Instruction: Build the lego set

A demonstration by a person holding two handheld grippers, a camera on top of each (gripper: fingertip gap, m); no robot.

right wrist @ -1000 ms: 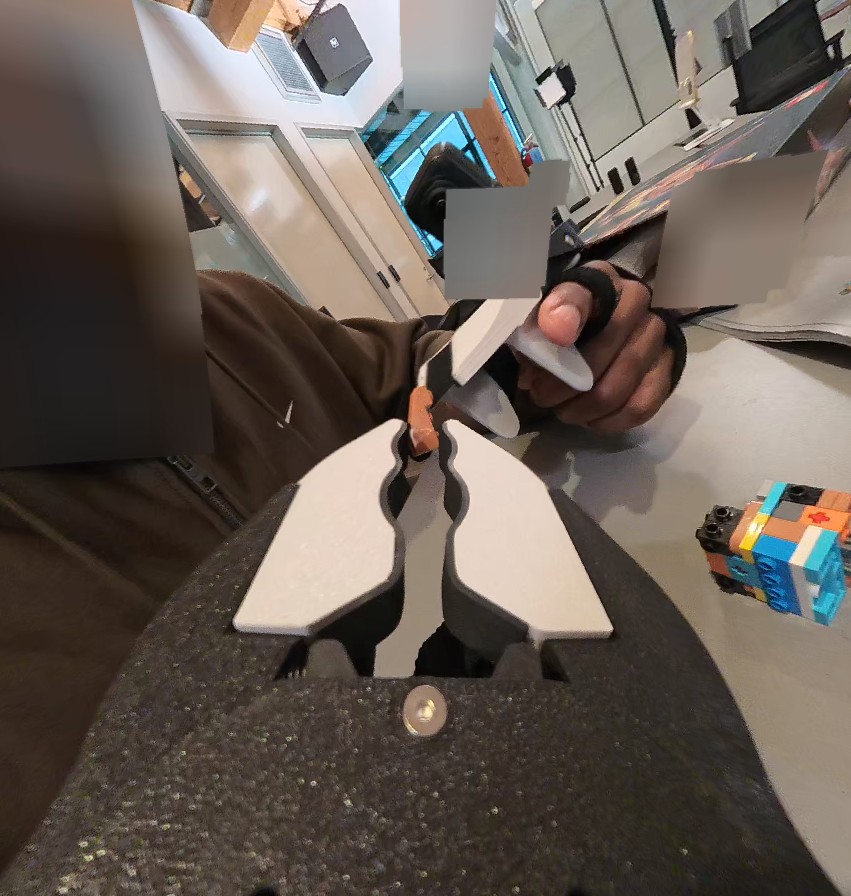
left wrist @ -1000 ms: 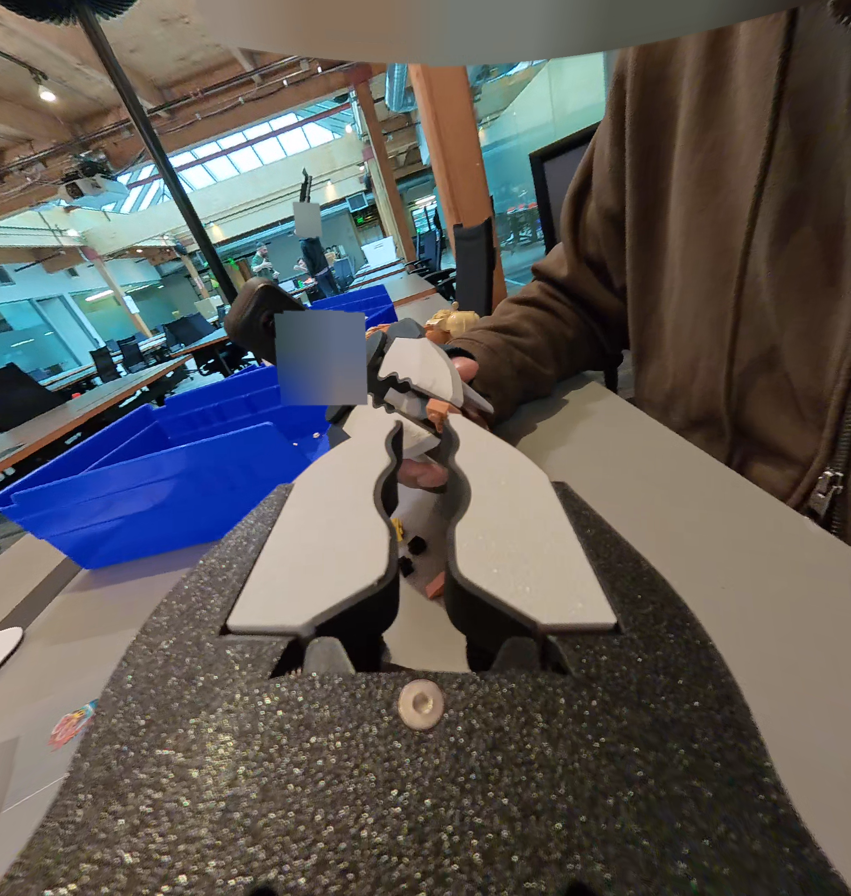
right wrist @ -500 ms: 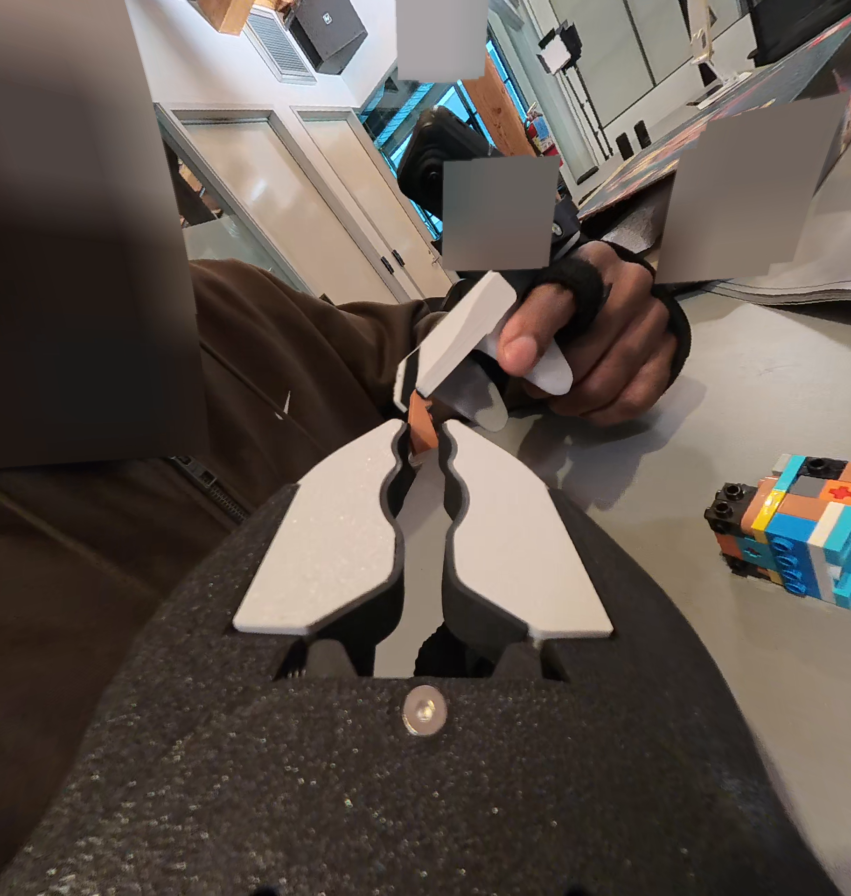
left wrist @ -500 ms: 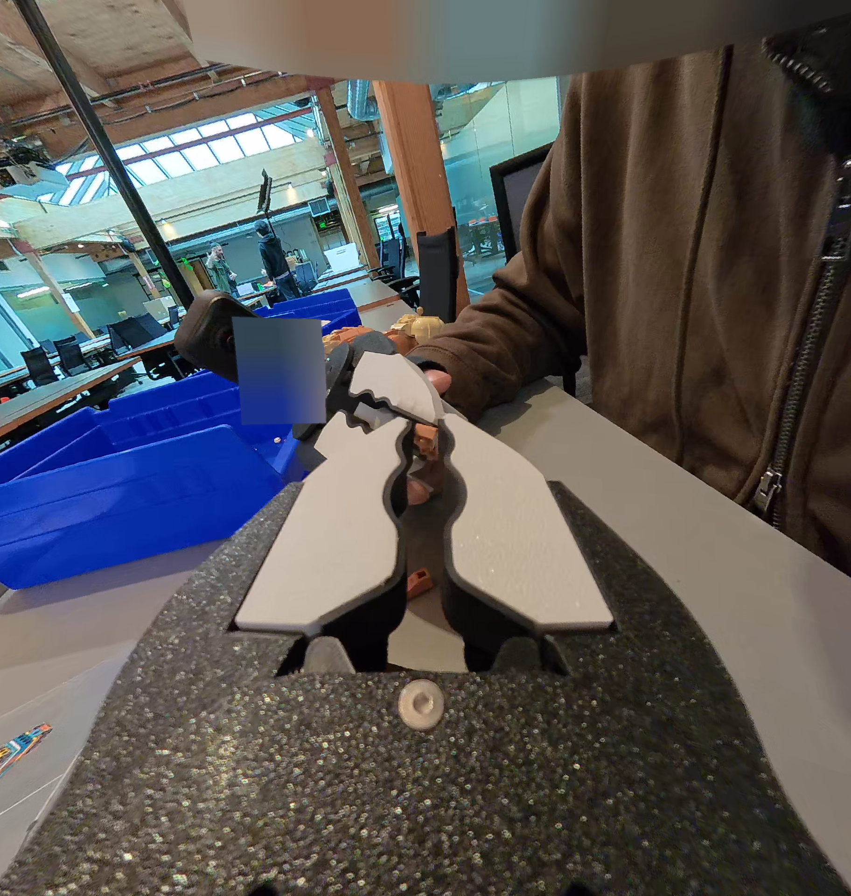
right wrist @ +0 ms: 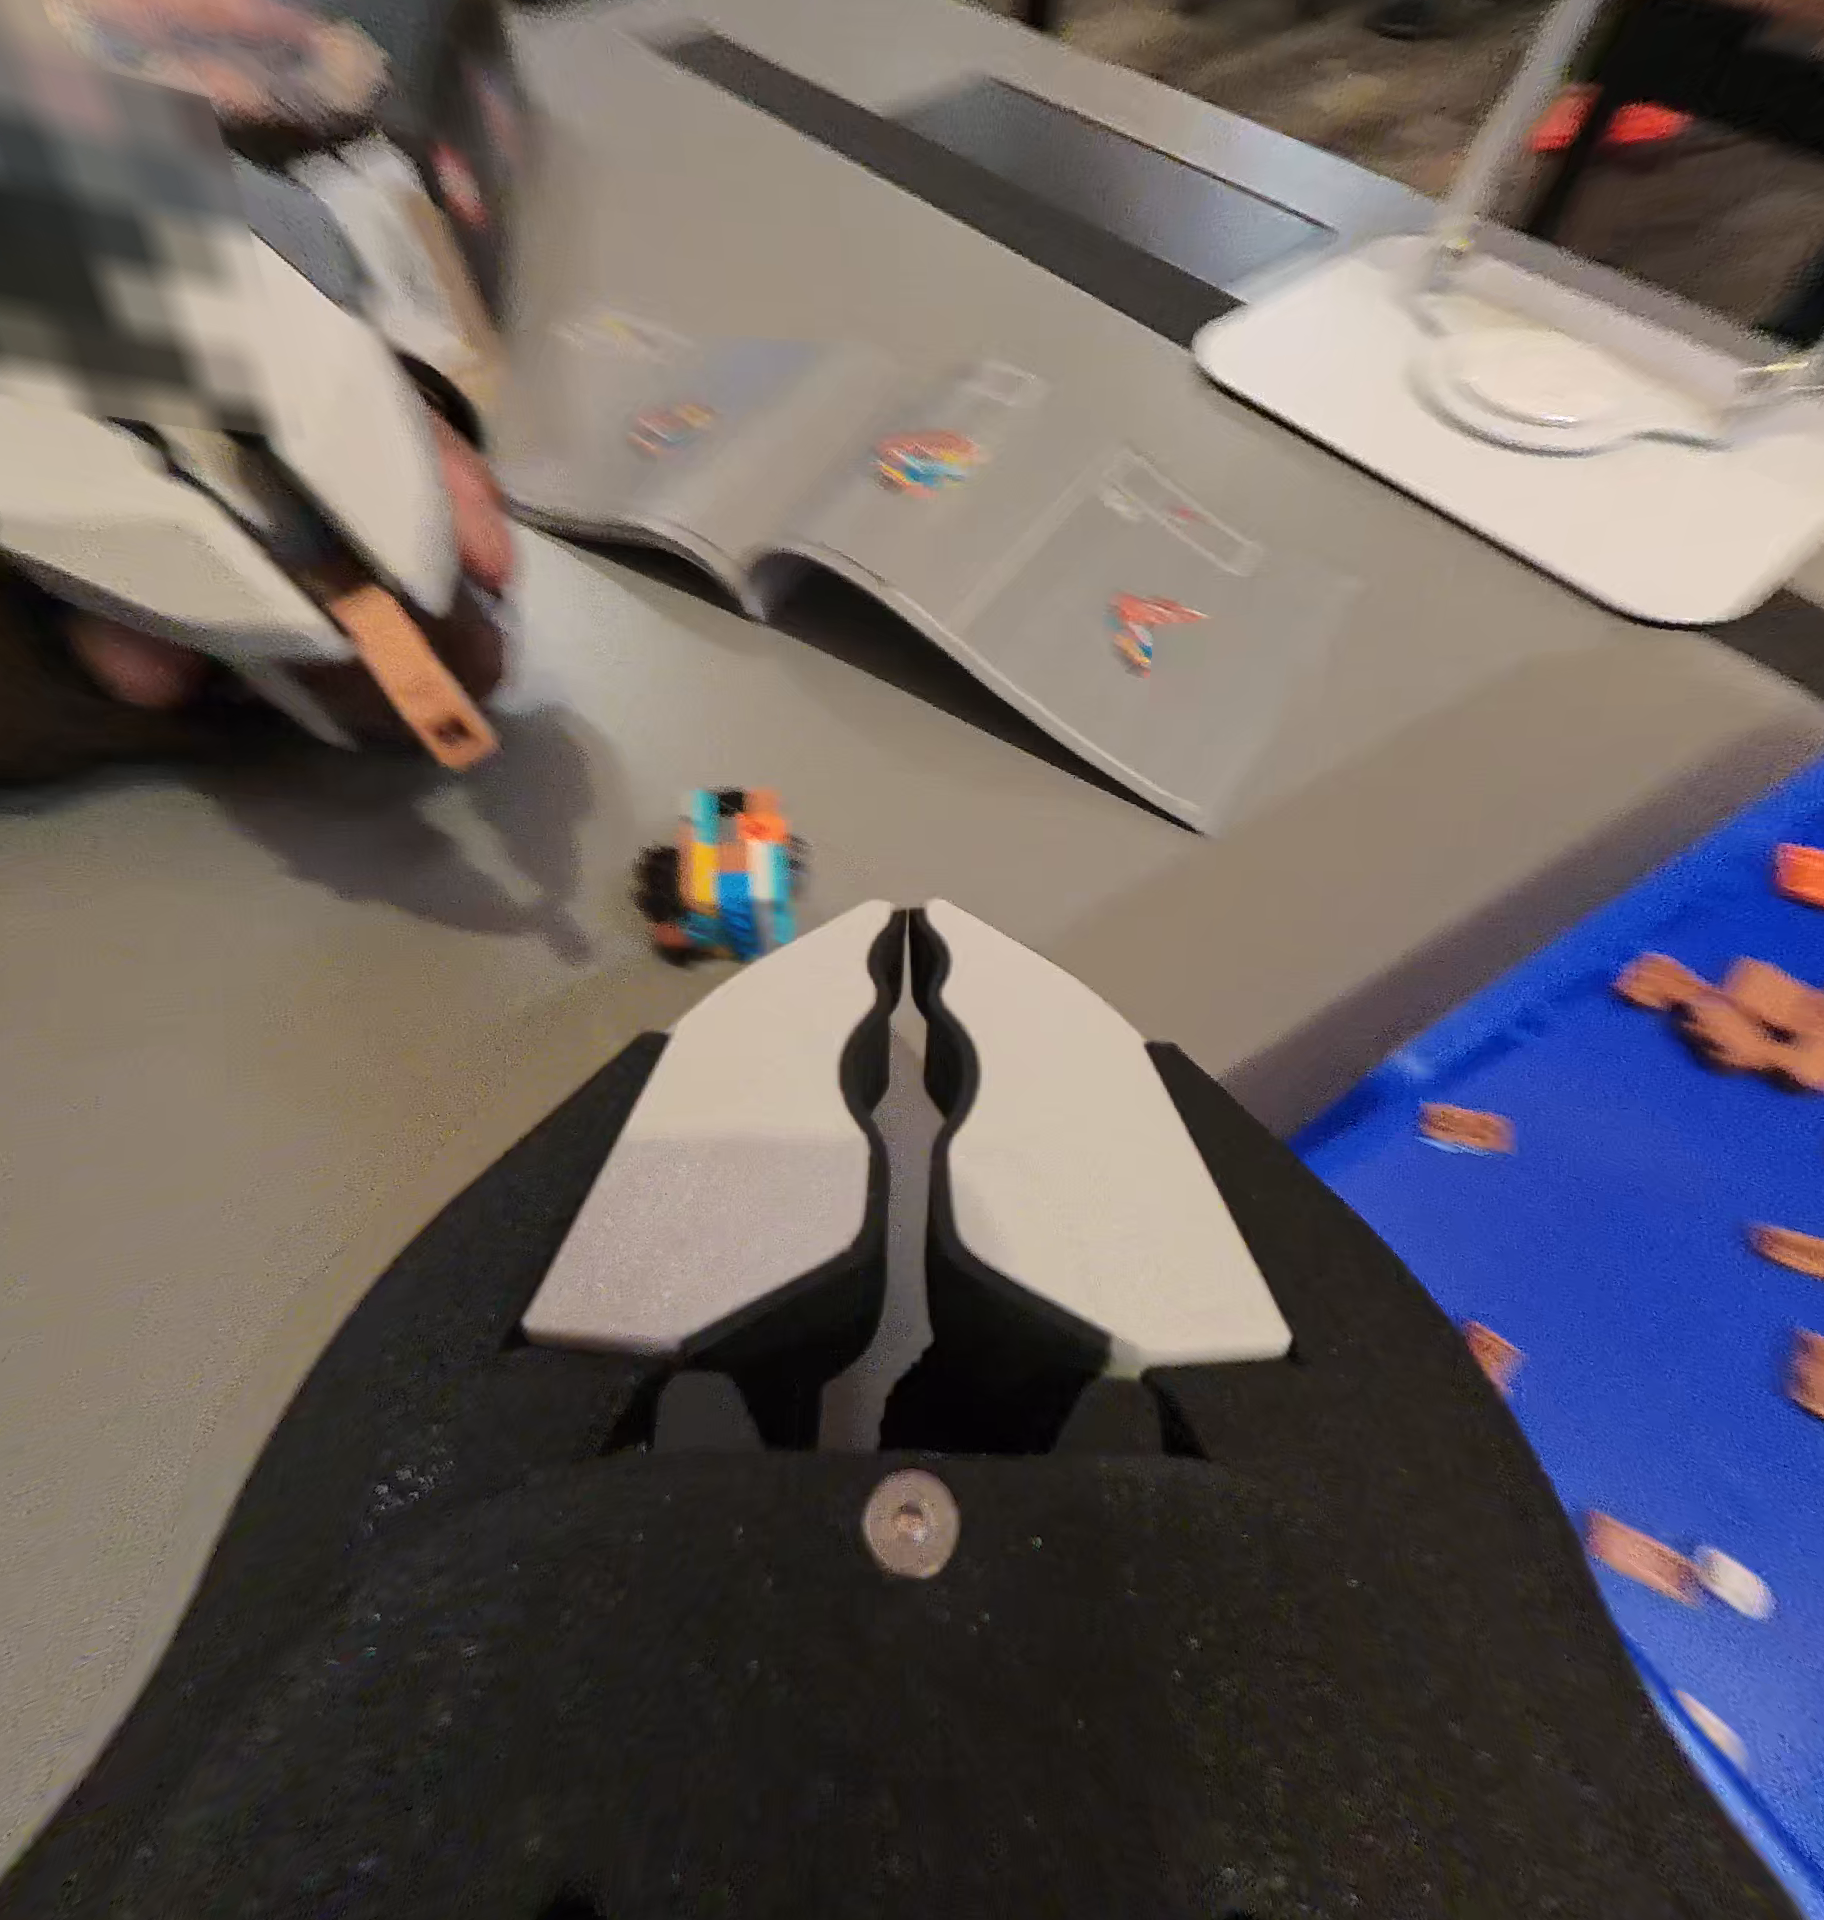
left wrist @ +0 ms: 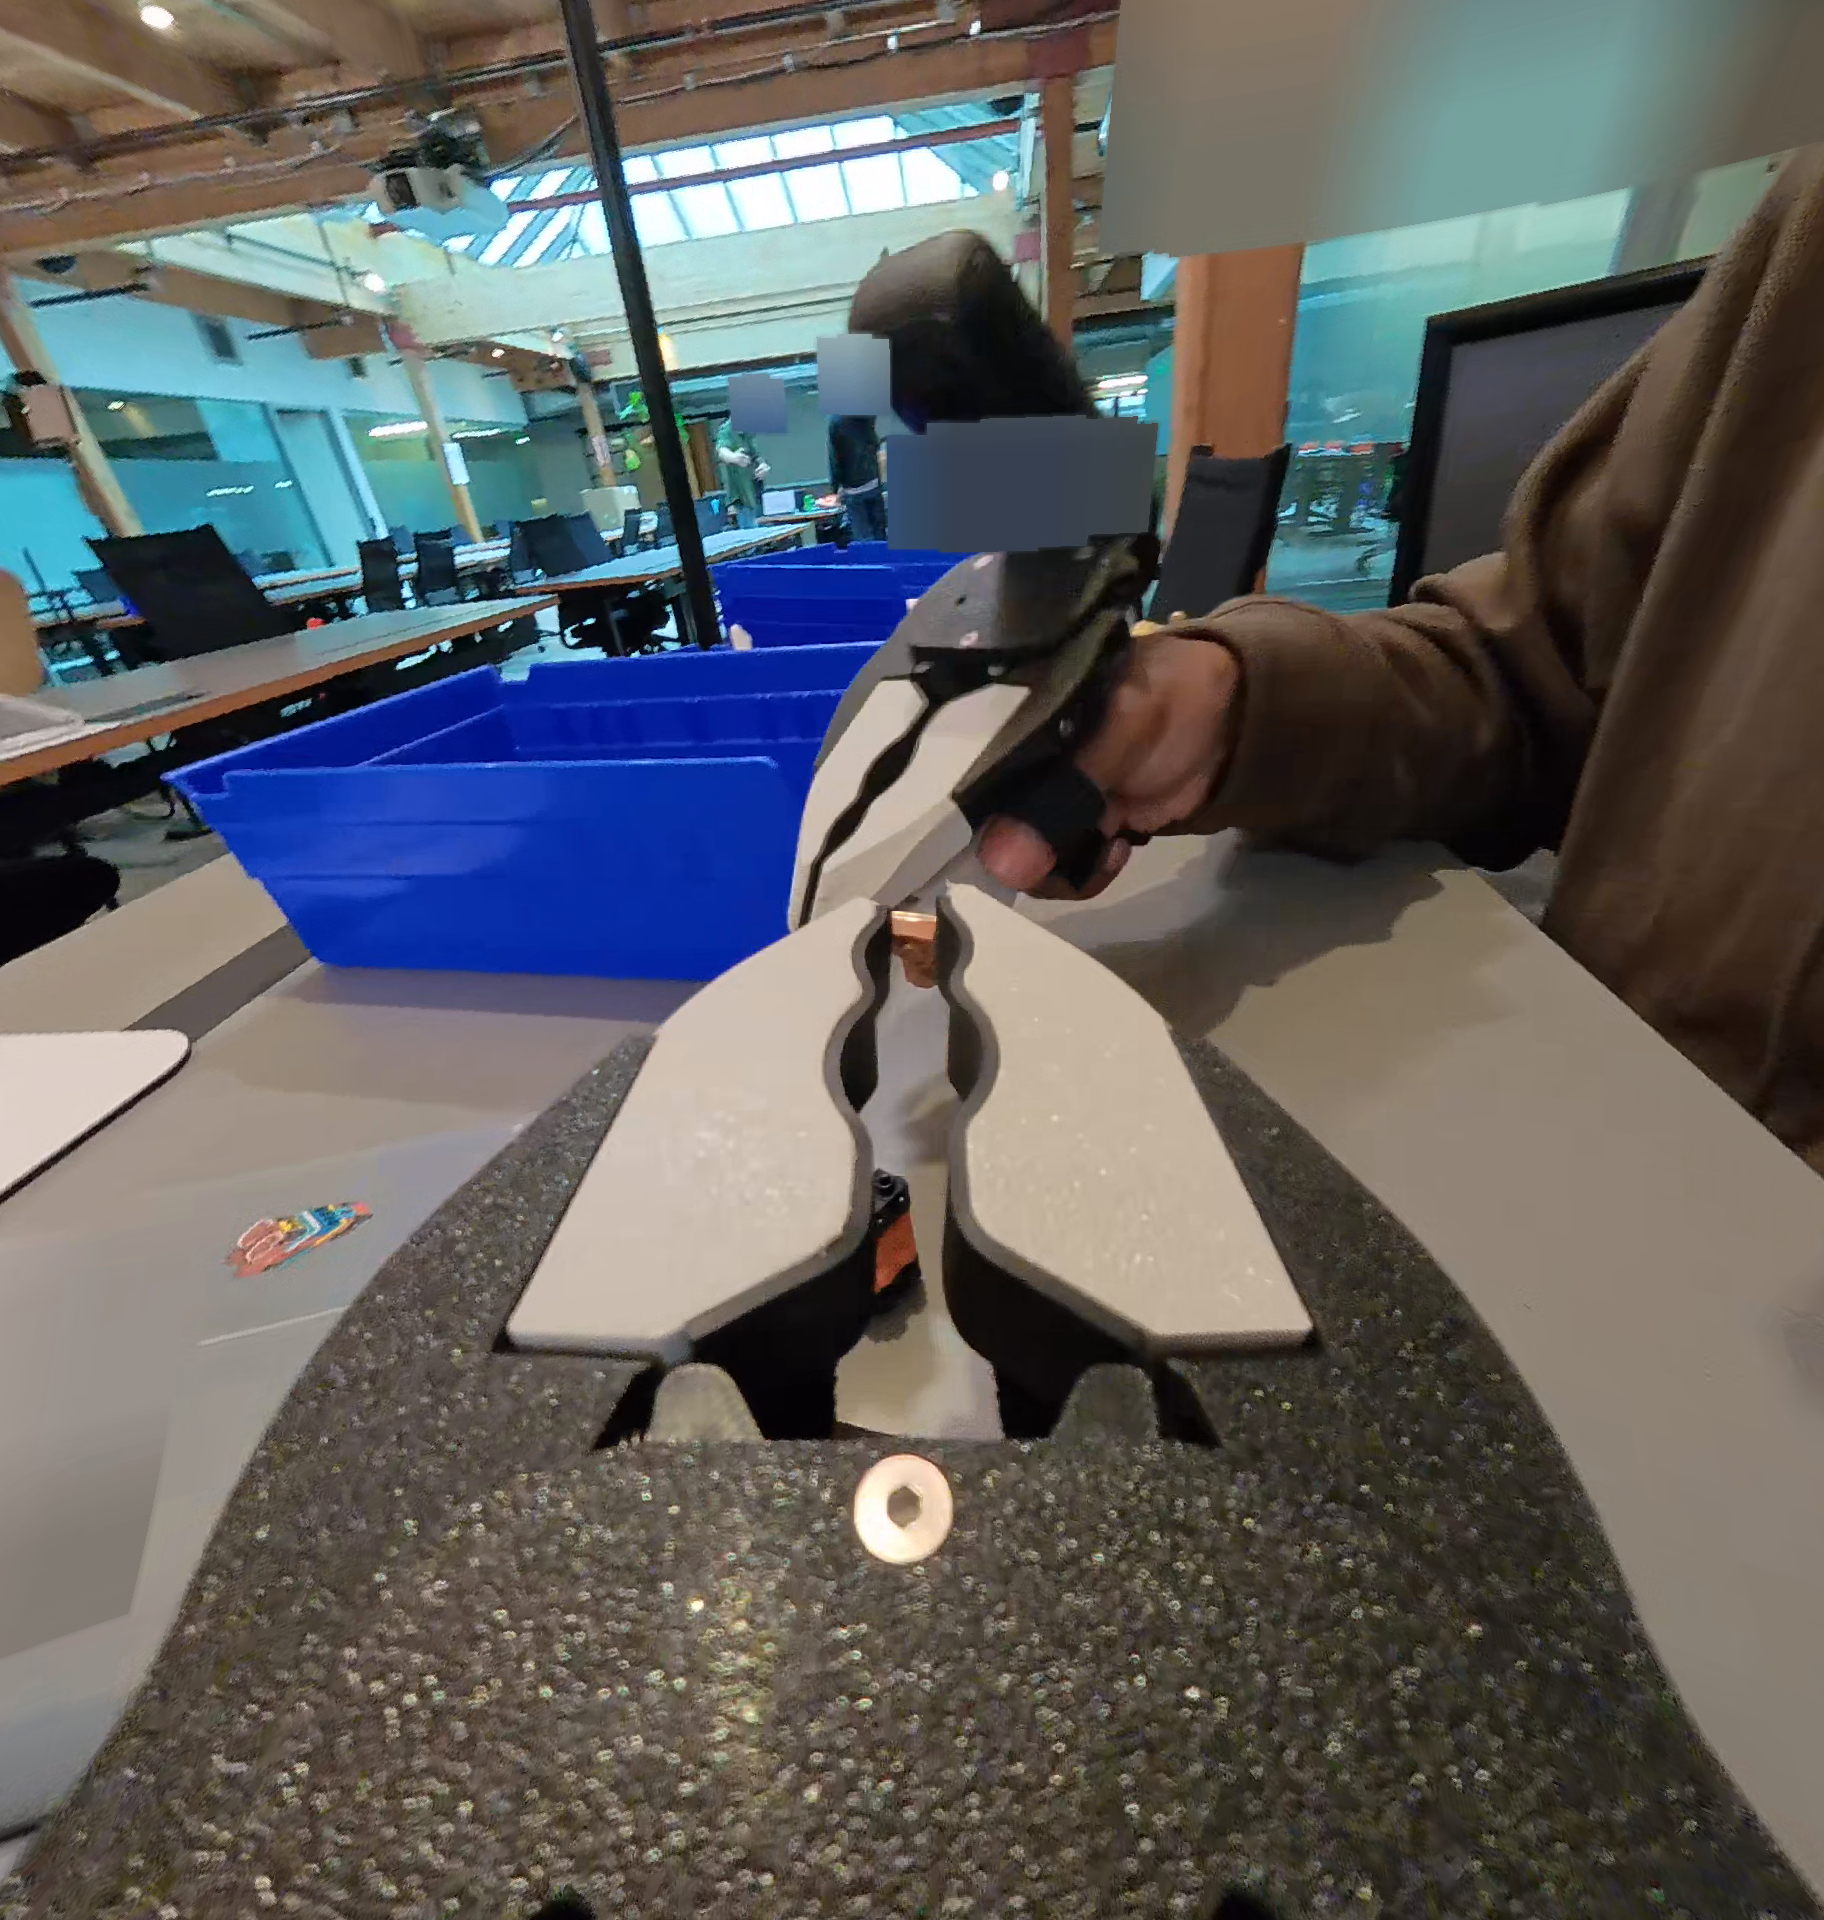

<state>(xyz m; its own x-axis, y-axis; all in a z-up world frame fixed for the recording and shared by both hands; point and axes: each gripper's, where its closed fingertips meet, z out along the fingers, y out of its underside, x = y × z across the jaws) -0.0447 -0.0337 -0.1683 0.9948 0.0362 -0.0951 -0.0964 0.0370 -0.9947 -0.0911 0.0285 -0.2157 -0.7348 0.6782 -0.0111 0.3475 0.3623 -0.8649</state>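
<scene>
My left gripper (left wrist: 913, 920) is shut on a long brown lego plate (left wrist: 910, 940) at its tips. In the right wrist view the plate (right wrist: 409, 665) sticks out of that gripper at the upper left, above the table. My right gripper (right wrist: 908, 914) is shut and empty; in the left wrist view it (left wrist: 806, 902) hangs tips-down just beyond the plate, apart from it. The small multicoloured lego build (right wrist: 726, 878) stands on the grey table (right wrist: 212, 1039), just ahead of my right gripper's tips. A black and orange bit of it (left wrist: 892, 1236) shows between my left fingers.
An open instruction booklet (right wrist: 939, 520) lies beyond the build. A blue bin (right wrist: 1614, 1247) with several brown pieces is at the right; blue bins (left wrist: 492, 862) stand behind in the left wrist view. A white lamp base (right wrist: 1510, 416) is at the far right. A person's brown sleeve (left wrist: 1459, 727) is close. Tip to tip, the grippers are about 9 centimetres apart.
The right gripper has let go of the brown plate, shut, and swung away to face the table and the build. The left gripper keeps the plate.
</scene>
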